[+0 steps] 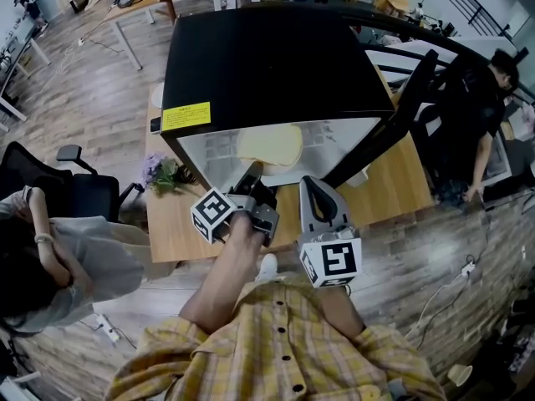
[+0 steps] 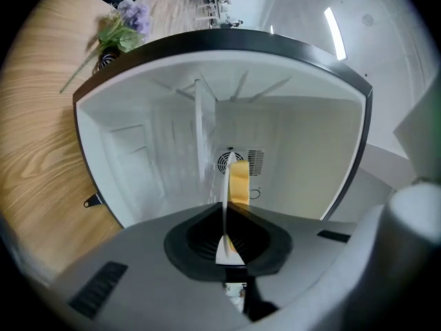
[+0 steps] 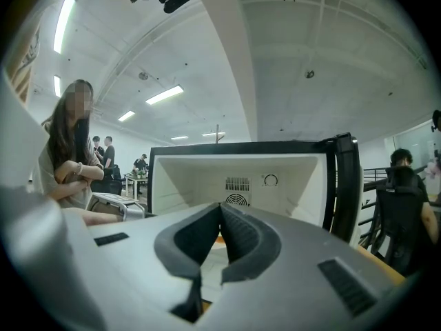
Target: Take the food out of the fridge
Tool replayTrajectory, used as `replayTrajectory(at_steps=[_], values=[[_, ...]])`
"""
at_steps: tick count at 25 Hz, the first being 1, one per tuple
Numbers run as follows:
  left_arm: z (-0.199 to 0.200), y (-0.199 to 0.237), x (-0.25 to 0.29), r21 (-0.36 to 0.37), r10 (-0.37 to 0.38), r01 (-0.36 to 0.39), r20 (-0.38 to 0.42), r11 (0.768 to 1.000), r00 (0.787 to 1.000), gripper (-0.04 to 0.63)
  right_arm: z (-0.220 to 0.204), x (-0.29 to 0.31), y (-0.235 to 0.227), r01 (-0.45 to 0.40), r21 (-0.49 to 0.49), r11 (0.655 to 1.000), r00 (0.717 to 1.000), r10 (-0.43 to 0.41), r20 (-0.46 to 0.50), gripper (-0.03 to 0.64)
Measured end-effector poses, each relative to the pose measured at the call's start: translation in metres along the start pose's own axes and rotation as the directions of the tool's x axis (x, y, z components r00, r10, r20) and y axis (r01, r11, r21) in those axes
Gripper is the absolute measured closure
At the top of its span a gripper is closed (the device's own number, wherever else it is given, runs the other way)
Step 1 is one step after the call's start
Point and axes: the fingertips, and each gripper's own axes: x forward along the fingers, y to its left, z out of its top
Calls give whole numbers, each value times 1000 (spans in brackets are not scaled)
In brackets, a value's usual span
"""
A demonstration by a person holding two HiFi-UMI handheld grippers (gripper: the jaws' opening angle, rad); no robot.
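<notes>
A person's left gripper (image 1: 251,176) clamps the rim of a white plate (image 2: 224,216) carrying flat yellow food (image 1: 269,145), just inside the open black mini fridge (image 1: 267,57) on a wooden table (image 1: 180,228). The right gripper (image 1: 315,189) (jaws pressed together on nothing) hangs before the opening, the 2 tools close together. Purple flowers (image 1: 155,172) lie left of the fridge.

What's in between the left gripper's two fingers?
A thin white plate, seen edge-on, carrying the yellow food. The left gripper is shut on it. The left gripper view shows this best.
</notes>
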Motion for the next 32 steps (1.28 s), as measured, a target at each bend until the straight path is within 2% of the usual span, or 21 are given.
replayTrajectory(at_steps=[19,24,32], values=[[-21,-58,-64,4,-60,60,5,998,998,580,8,-24,20,34,23,999,999,-35,25,609],[-26,-62,-79,12,-54,54,10,998,998,580,9,-28,25,37,23,999,999,-37,25,609],[-22,-77,-94,7,-89,88,33,996,996,580,11,-33,35,24,24,999,999,-24,29,609]])
